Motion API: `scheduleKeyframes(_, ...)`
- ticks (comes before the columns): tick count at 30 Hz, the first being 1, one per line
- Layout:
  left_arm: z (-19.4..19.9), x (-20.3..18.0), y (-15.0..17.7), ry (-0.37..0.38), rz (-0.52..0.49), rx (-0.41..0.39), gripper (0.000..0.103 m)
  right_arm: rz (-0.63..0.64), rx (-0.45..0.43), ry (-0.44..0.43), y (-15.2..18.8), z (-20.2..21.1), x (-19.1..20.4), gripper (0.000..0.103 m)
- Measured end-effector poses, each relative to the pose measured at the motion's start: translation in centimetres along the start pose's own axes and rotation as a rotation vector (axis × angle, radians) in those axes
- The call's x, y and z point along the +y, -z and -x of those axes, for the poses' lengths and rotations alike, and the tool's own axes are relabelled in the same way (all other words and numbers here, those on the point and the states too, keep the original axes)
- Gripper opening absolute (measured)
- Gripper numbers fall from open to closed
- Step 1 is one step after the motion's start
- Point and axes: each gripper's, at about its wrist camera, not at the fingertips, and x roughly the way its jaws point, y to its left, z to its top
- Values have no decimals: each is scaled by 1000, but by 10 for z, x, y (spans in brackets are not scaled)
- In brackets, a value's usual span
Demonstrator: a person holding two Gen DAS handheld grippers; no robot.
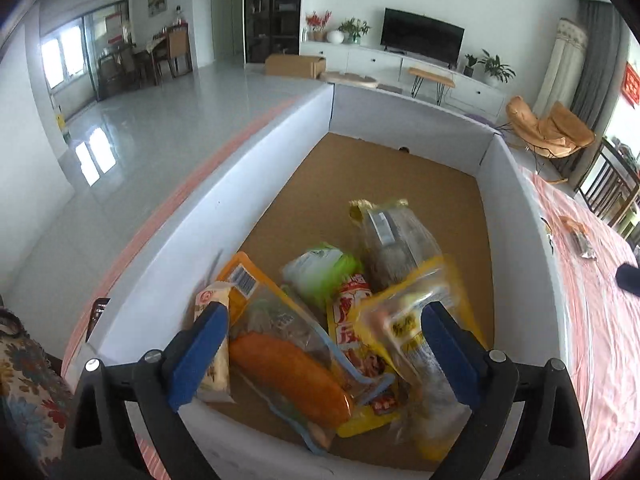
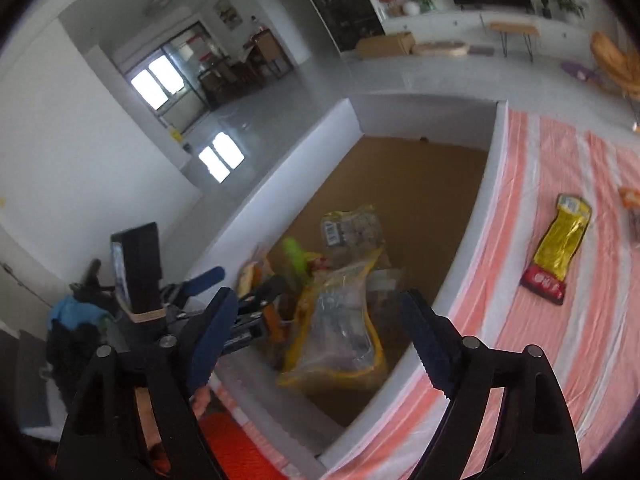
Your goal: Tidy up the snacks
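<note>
Both grippers are seen released, nothing clamped. The left gripper (image 1: 324,348) is hung over the near end of the white box (image 1: 256,184), jaws spread wide around the heap: an orange sausage pack (image 1: 288,376), a green-white packet (image 1: 320,268), a grey packet with yellow trim (image 1: 396,240) and a yellow-edged clear pack (image 1: 420,336) are piled at lower centre of the left view. No pad is seen pressing on any of them.

The right gripper (image 2: 316,340) is held open above the box's near right wall, with a blurred clear pack (image 2: 340,320) below it inside the box, apparently dropped.

Unsorted snacks are left on the striped cloth (image 2: 520,208). The nearest is judged to be the gold-and-red packet (image 2: 558,248), at right of centre in the right view. It lies up and to the right of the right gripper, well apart, long axis running near-vertical in frame, slightly tilted. The right hand is judged nearer; a swing rightward over the box wall would be called for.
</note>
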Motion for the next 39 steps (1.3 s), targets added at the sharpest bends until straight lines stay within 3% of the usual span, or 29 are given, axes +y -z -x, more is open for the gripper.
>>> scheduleKeyframes(4, 23, -26, 15, 81, -18, -54, 96, 50, -77, 152, 25, 24, -39, 86)
scheduleKeyframes(6, 44, -50, 26, 152, -50, -75, 96, 26, -83, 257, 50, 38, -81, 86)
scheduleKeyframes(12, 105, -154, 59, 405, -239, -112, 103, -144, 16, 574, 141, 77, -217, 86)
scheduleKeyframes(14, 115, -191, 73, 500, -308, -83, 103, -196, 25, 624, 166, 96, -247, 86)
scheduleKeyframes(17, 102, -244, 97, 588, -397, 31, 103, -263, 27, 687, 191, 120, -281, 86)
scheduleKeyframes(21, 56, -290, 131, 523, -480, 144, 103, -264, -24, 722, 209, 135, -300, 88)
scheduleKeyframes(25, 12, -302, 151, 413, -496, 187, 103, -241, -61, 721, 216, 142, -295, 89)
scheduleKeyframes(29, -19, -298, 146, 319, -463, 175, 103, -243, -61, 724, 218, 138, -294, 91)
scheduleKeyframes(34, -49, -298, 125, 255, -431, 128, 103, -250, -61, 726, 214, 129, -301, 91)
scheduleKeyframes(39, -51, -298, 125, 256, -425, 89, 103, -254, -63, 731, 214, 129, -302, 91)
